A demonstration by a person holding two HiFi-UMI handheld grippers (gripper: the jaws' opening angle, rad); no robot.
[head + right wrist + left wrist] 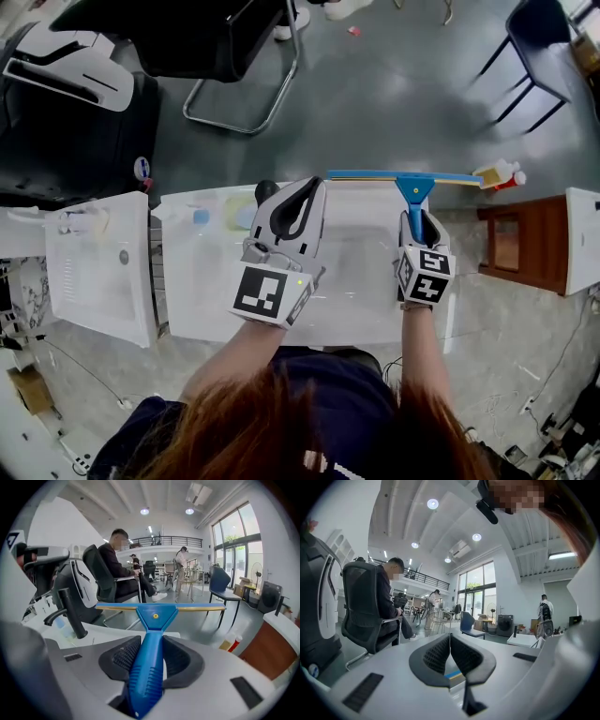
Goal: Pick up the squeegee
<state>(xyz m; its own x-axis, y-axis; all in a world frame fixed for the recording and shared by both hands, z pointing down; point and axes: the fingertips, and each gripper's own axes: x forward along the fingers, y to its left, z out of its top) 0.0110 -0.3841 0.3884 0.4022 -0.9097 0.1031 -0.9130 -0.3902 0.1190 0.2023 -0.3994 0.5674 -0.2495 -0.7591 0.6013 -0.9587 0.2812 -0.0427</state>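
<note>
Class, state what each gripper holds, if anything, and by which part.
Right gripper: the blue squeegee, by its handle. Left gripper: nothing, jaws together.

A white counter point(366, 281) with a sunken basin; by its far left corner stand a black tap point(265, 192), a yellow cloth point(239, 212) and a small blue item point(201, 217)

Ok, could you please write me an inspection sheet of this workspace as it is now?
Surface: white counter with a black faucet.
Job's things: blue squeegee, handle in the right tool.
Clutter: yellow bottle, red cap, beyond the counter.
Tools: right tool shut on the squeegee; left tool shut, empty.
Cables: thin wire on the floor, it seems.
Surroundings: office chair, seated person, wooden stand.
</note>
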